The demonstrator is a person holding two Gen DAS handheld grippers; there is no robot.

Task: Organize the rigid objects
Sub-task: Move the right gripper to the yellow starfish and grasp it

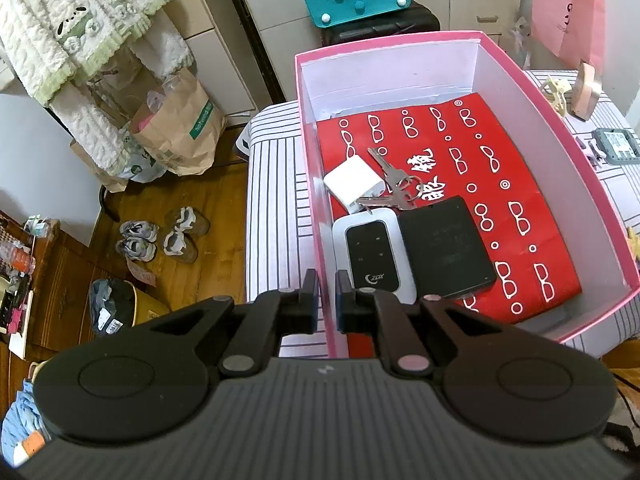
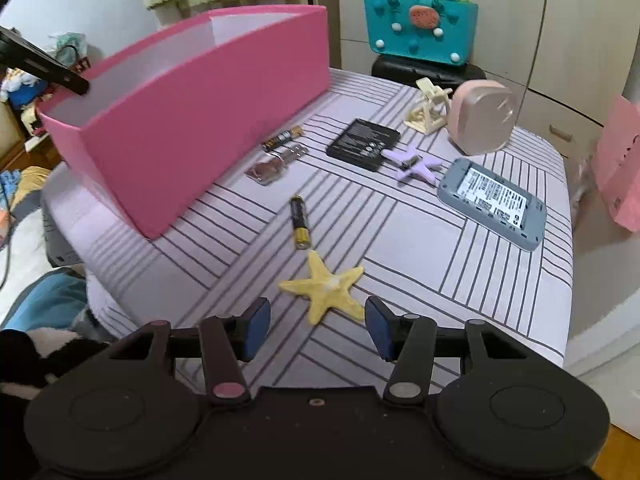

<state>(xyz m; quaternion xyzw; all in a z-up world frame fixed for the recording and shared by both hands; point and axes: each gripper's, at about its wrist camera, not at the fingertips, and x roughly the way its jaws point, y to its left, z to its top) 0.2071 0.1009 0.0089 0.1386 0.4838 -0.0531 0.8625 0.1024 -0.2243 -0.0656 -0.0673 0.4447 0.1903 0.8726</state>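
The right tool (image 2: 318, 328) is hovering with its blue pads spread and holding nothing, low in the centre of the right wrist view, just short of the flat yellow starfish-shaped piece (image 2: 323, 286) that is lying on the striped lilac worktop (image 2: 420, 240). The risk I am seeing is that the thin, spiky starfish is sitting flush on soft cloth, so the pads may be skidding over an arm or bunching the fabric instead of catching it; a nudge could also be rolling the black-and-gold battery (image 2: 301, 222) lying just above it. The left tool (image 1: 327, 296) is clenched at the bottom centre of the left wrist view, apparently pinching the near wall of the pink cardboard box (image 1: 592, 184); if that hold is slipping, the box could be shifting or tipping. Whether the pads are truly biting the rim is hard to make out. Inside the box, a white charger block (image 1: 352, 182), a bunch of silver keys (image 1: 394, 184), a white-and-black pocket router (image 1: 374, 254) and a flat black battery pack (image 1: 446, 248) are resting on red printed paper (image 1: 520, 184); the router's lower edge is being hidden by the tool, and the right wrist view is showing nothing inside the box.
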